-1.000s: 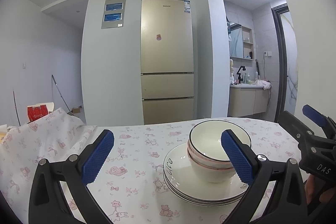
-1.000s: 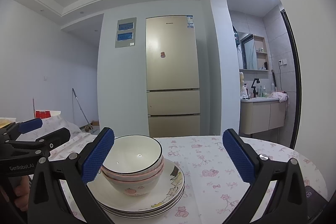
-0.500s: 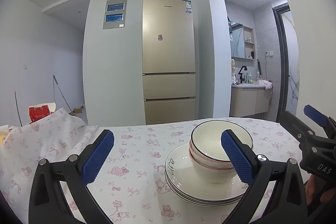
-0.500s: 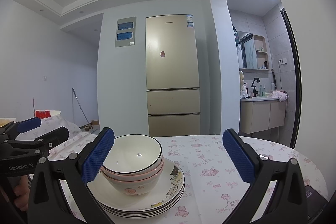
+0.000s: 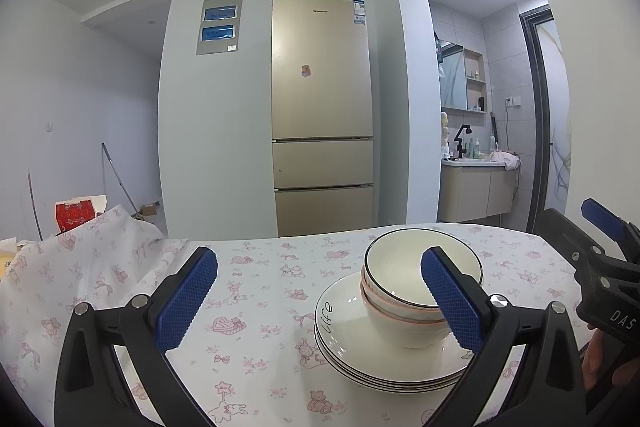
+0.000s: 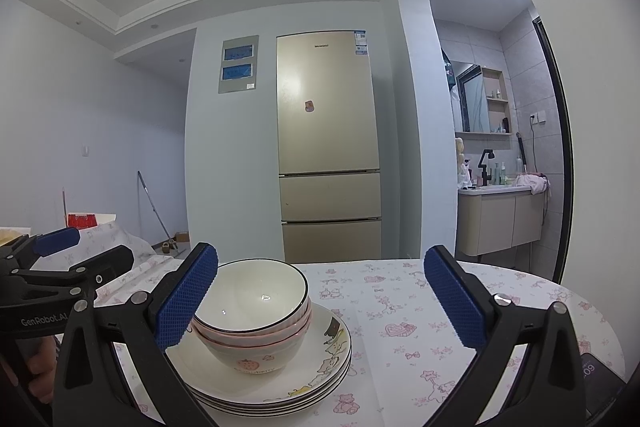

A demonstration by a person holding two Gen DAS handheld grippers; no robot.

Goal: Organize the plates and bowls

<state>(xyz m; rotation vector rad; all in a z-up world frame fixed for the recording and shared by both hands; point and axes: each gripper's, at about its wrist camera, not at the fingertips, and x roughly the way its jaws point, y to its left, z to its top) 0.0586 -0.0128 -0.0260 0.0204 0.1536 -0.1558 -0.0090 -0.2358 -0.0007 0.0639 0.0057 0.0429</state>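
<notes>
both claws, left claw (image 5: 318, 301) and right claw (image 6: 320, 301), are spread and hold nothing. your bowls (image 6: 256, 311) sit nested on the stacked plates (image 6: 320, 367) on the worktop (image 6: 400, 327), between the claws. stacking looks done; next, probably just back away.

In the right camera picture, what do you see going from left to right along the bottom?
Left gripper → stacked bowls on plates → flowery tablecloth → phone at the table's edge.
</notes>
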